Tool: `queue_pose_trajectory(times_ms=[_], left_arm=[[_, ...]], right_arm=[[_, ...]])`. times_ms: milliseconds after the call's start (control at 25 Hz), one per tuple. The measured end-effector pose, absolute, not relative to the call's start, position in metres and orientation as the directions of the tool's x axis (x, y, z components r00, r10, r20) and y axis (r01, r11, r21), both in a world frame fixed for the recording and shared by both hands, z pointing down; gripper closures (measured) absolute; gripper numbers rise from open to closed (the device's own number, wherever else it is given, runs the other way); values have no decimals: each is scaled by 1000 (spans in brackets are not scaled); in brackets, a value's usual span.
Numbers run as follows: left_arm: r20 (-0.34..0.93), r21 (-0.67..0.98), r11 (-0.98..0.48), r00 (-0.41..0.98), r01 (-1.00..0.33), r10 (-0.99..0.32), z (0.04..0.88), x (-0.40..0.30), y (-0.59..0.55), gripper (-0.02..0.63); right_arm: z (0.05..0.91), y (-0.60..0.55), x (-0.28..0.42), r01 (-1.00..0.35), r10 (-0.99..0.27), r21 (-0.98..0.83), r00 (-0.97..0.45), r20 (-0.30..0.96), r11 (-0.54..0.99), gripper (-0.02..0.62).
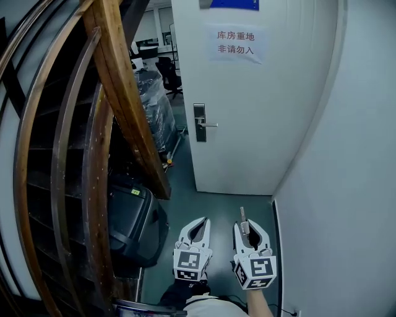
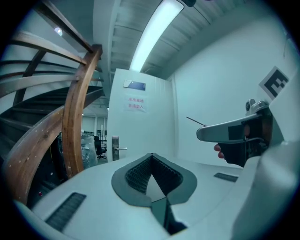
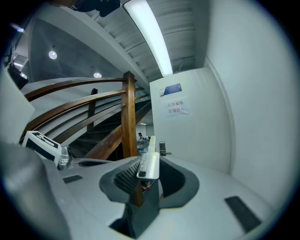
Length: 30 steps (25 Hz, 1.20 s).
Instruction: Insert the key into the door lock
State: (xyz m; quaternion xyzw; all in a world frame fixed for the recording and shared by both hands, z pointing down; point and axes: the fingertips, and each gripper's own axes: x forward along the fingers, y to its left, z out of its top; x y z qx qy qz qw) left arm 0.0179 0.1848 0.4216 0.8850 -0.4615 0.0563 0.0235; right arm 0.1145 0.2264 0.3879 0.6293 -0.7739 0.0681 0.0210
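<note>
- Clamped in the right gripper [image 3: 152,159]: the key [image 3: 148,168], a flat silver blade between the pads, tip aimed at twelve o'clock toward the door [image 3: 192,122].
- Left gripper [image 2: 151,155] closed, pads meeting at the tips, nothing between them.
- Only in the head view: both grippers low and side by side, the left at nine o'clock of the right, well apart from the lock [image 1: 199,122] at twelve o'clock. Key nowhere near touching it.
- Also only there: the handle [image 1: 210,125] pointing to three o'clock from the lock plate, and a black case [image 1: 133,226] on the floor at nine o'clock of the grippers. A plastic-wrapped stack [image 1: 154,102] past the door's left edge, at eleven o'clock.
- Only in the left gripper view: the right gripper side-on at three o'clock, the key a thin line jutting from its front. A finger [image 2: 218,149] under it and the marker cube [image 2: 274,82] above it.
- Only in the two gripper views: a long ceiling light [image 2: 154,33] at twelve o'clock.
- In all three views: the wooden stair rail [image 1: 124,93], at ten o'clock.
- Writing: a white paper sign [image 1: 235,43] on the door, legible in the head view as "库房重地" over "非请勿入". Too small to read in the gripper views.
- Blue plate [image 1: 230,4] above the sign, cut off by the top edge, print not readable.
</note>
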Motion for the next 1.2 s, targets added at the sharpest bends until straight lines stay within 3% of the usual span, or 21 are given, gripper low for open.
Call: queue_pose_trajectory(times_ms=[560, 1200], left_arm=[[152, 28, -574, 571, -818, -806, 435, -36, 84, 602], [168, 23, -549, 544, -836, -822, 451, -27, -3, 603]], right_arm=[[394, 126, 66, -980, -967, -59, -197, 161, 190, 483], [423, 29, 69, -969, -949, -74, -244, 198, 234, 483]])
